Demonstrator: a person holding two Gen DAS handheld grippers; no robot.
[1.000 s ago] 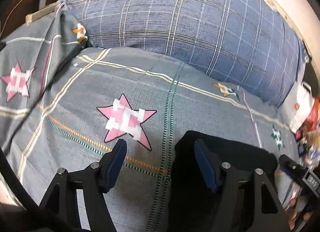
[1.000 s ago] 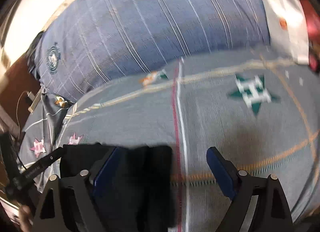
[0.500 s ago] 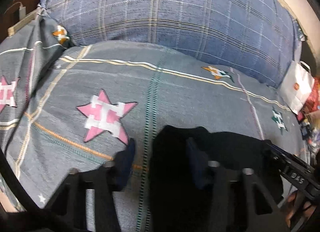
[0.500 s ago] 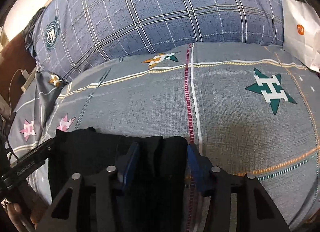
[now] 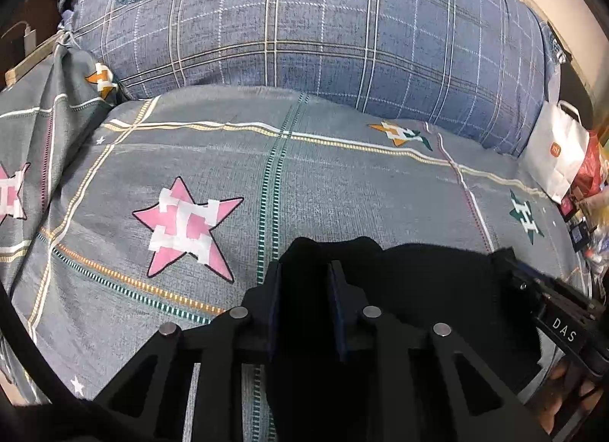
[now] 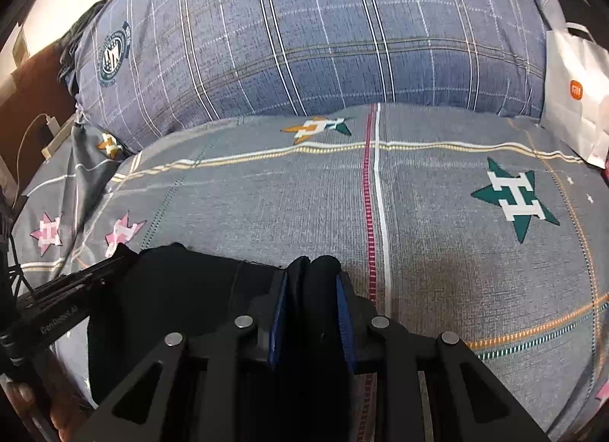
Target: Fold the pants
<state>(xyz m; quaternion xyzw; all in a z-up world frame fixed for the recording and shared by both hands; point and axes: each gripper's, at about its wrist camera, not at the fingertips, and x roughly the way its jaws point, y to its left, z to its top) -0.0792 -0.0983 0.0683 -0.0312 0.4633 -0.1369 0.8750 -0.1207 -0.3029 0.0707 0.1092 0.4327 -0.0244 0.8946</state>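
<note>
Black pants lie on a grey star-print bedsheet. My left gripper is shut on the left corner of the pants' far edge. My right gripper is shut on the right corner of the same edge; the pants spread to its left. The cloth bunches up between each pair of blue pads. The right gripper also shows at the right edge of the left wrist view, and the left one at the left edge of the right wrist view.
A large blue plaid pillow lies across the back of the bed. A white paper bag stands at the right, with red clutter beside it. A charger and cable lie at the far left.
Both grippers went from wide open to shut on the far edge of the pants, each taking a corner. The views settled from blurred to still.
</note>
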